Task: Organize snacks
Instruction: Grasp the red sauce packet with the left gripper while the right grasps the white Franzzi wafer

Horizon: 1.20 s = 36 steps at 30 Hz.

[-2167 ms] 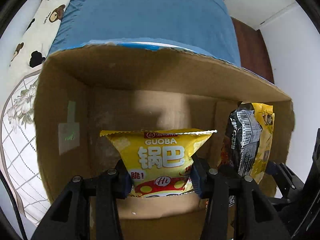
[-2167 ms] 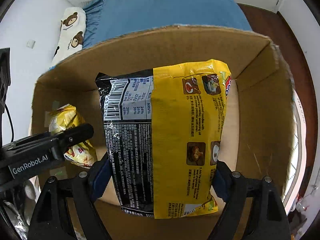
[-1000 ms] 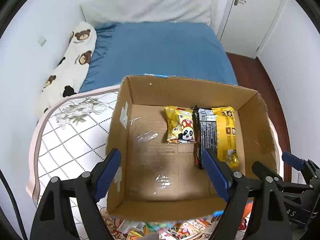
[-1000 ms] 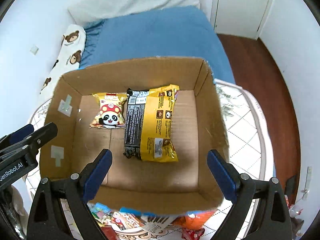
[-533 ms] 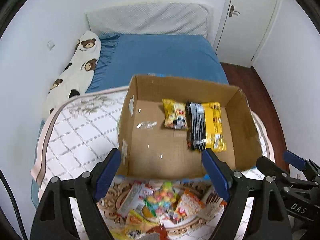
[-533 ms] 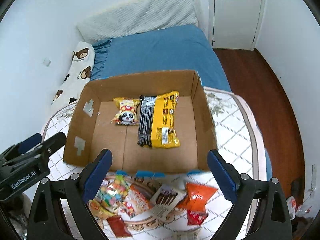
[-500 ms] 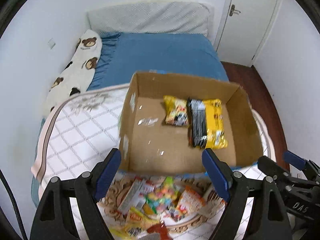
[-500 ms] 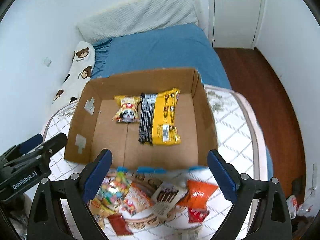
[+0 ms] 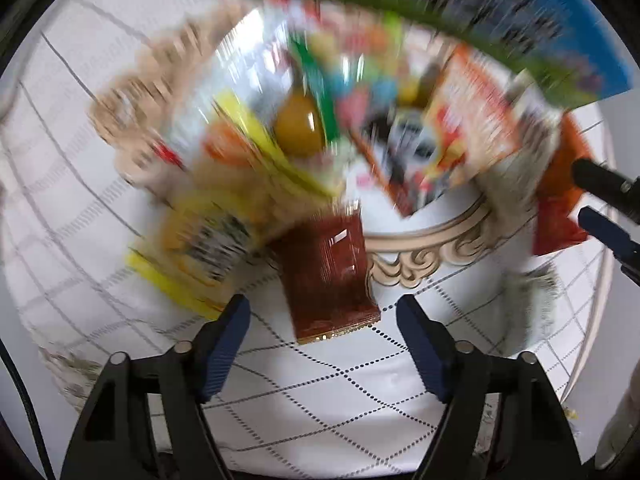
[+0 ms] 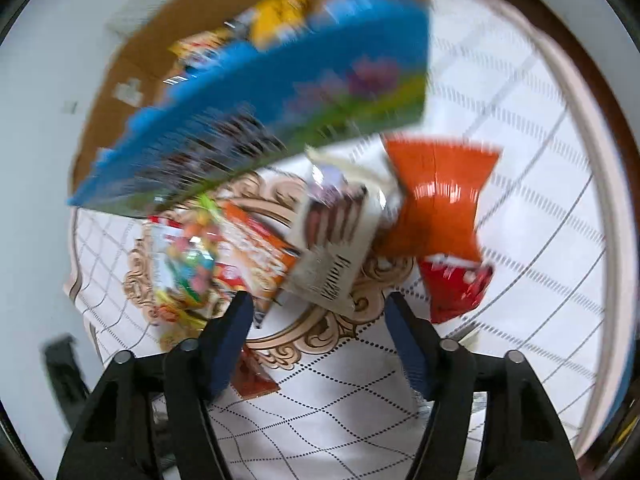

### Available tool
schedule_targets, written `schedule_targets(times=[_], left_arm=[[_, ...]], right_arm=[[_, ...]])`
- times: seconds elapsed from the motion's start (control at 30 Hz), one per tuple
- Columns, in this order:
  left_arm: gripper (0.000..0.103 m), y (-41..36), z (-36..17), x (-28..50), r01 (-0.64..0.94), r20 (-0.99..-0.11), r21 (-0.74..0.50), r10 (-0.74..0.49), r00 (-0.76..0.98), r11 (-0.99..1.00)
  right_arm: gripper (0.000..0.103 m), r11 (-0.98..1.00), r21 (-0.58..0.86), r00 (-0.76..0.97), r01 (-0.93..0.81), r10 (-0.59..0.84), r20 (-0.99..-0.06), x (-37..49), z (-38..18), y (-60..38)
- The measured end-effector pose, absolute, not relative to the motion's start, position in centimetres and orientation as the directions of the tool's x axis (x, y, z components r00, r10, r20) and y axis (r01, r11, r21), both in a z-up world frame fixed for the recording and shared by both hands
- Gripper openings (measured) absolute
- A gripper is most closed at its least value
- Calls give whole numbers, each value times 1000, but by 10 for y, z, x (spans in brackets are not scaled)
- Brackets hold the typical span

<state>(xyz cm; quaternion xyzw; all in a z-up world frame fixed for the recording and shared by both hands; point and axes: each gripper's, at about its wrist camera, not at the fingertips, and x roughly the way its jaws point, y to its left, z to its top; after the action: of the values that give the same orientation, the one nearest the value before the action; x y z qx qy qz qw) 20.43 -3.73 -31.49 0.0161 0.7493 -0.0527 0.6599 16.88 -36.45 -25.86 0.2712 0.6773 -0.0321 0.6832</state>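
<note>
Both tongs have dropped from above the box (image 10: 248, 92) to the snack pile (image 9: 320, 112) on the quilted surface (image 9: 320, 392). My left tongs (image 9: 322, 322) are closing, a brown-red packet (image 9: 326, 268) between them, unpinched. My right tongs (image 10: 320, 316) are closing beside a white wafer packet (image 10: 336, 248), gripping nothing. An orange bag (image 10: 440, 200) lies right. Blur hides detail.
</note>
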Motion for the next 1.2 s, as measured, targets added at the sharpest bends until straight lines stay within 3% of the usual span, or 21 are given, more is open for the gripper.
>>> schedule_targets(times=[0.17, 0.43, 0.6, 0.73, 0.83, 1.0, 1.13, 1.2], left_arm=[[71, -41, -355, 216, 51, -984, -15, -6, -178, 999], [71, -46, -365, 221, 42, -985, -3, 4, -175, 999], [71, -49, -362, 223, 49, -987, -16, -8, -161, 999], [71, -41, -360, 218, 50, -987, -16, -7, -162, 999], [71, -41, -368, 213, 49, -986, -17, -8, -165, 999], [71, -46, -374, 215, 56, -986, 0, 9, -164, 998], [71, -50, -372, 218, 63, -986, 10, 20, -163, 998], [71, -51, -372, 217, 61, -986, 5, 15, -166, 998]], right_arm=[[65, 828, 306, 79, 470, 306, -949, 181, -291, -364], [66, 835, 281, 33, 473, 302, -953, 208, -325, -344], [50, 925, 248, -43, 288, 271, -962, 195, -319, -331], [52, 895, 302, -18, 328, 326, -945, 189, -319, -341], [62, 817, 357, 80, 452, 362, -929, 191, -316, -358], [62, 712, 346, 58, 611, 396, -917, 195, -349, -358], [61, 800, 263, -6, 539, 316, -949, 209, -354, -341], [58, 874, 253, -25, 414, 289, -957, 210, -346, -326]])
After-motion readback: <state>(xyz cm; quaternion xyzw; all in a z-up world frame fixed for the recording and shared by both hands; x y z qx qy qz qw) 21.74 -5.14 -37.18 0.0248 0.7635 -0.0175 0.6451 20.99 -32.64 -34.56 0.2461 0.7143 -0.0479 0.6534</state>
